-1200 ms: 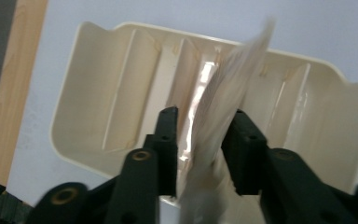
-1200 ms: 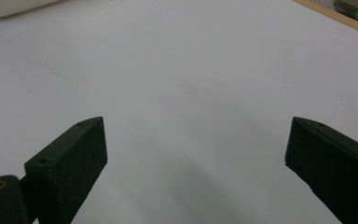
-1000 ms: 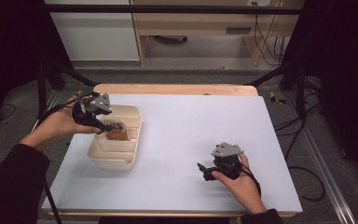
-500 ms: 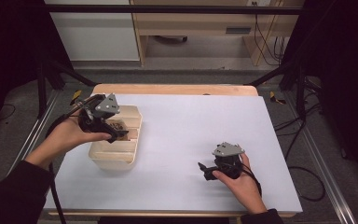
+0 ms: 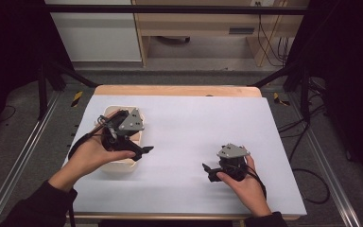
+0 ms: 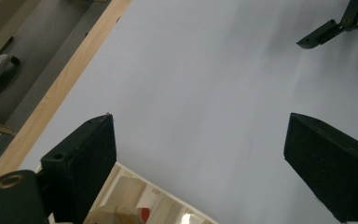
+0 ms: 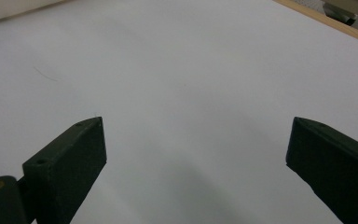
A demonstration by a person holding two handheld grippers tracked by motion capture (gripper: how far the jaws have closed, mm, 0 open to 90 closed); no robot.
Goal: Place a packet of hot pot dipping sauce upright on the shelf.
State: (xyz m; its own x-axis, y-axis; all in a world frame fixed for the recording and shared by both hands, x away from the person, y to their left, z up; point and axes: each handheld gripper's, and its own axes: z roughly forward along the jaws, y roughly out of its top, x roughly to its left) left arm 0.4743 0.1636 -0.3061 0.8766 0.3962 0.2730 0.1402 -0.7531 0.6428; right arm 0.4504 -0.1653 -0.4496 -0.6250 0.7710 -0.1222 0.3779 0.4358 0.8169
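Note:
A cream tray (image 5: 116,166) sits at the left of the white table (image 5: 194,123), mostly covered by a person's left hand. My left gripper (image 5: 144,139) hovers over the tray's right rim, jaws wide open and empty, pointing across the table. In the left gripper view the open left gripper (image 6: 205,168) frames bare table, with the tray's corner (image 6: 168,205) below and something brown and red inside. My right gripper (image 5: 212,171) rests low at the front right, held in the right hand. The right gripper view has the right gripper (image 7: 200,168) open with nothing between the jaws.
The table's far edge is a wooden strip (image 5: 175,91). One jaw of the right gripper (image 6: 328,30) appears at the top right of the left gripper view. The tray's rim (image 7: 9,9) crosses the top left of the right gripper view.
The left gripper has come up from inside the tray and swung right and nearer, turning toward the table's middle. The right gripper has stayed put.

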